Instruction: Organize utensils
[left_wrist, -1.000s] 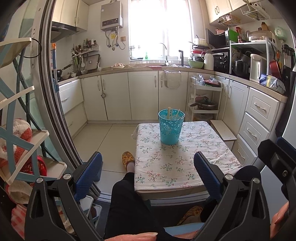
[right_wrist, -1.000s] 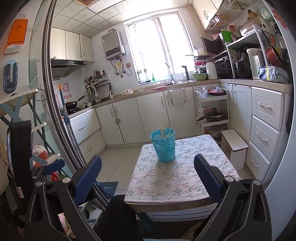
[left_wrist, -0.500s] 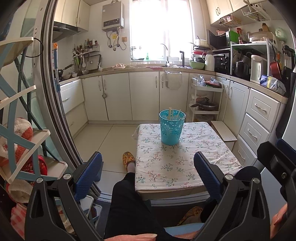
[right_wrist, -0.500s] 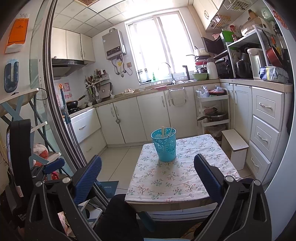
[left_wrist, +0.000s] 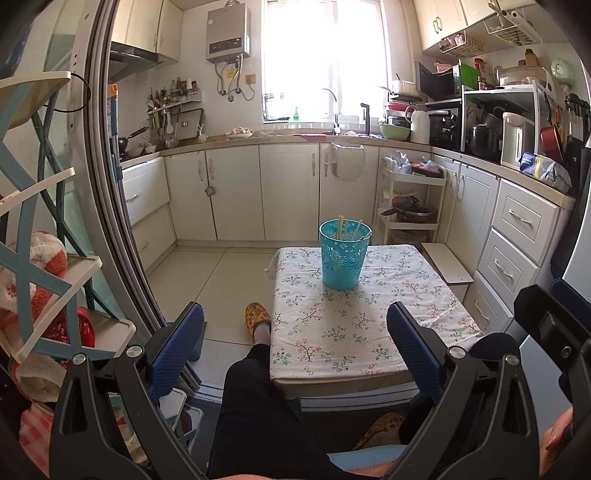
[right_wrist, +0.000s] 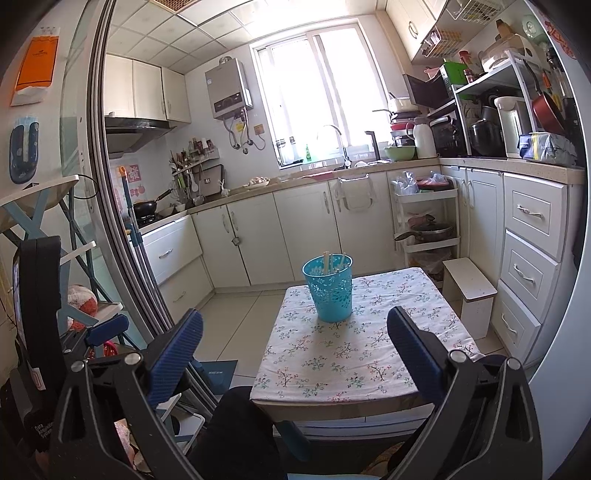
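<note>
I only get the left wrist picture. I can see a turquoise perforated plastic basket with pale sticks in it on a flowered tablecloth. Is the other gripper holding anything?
Observer: No. The right gripper is open, jaws wide apart with nothing between them.
Operator: Is anything up high that I miss?
Observer: A flat orange paper packet hangs high at the far left.
Operator: And lower down?
Observer: A dark blue flat sheet lies on the pale tiled floor, left of the small flower-clothed table.
</note>
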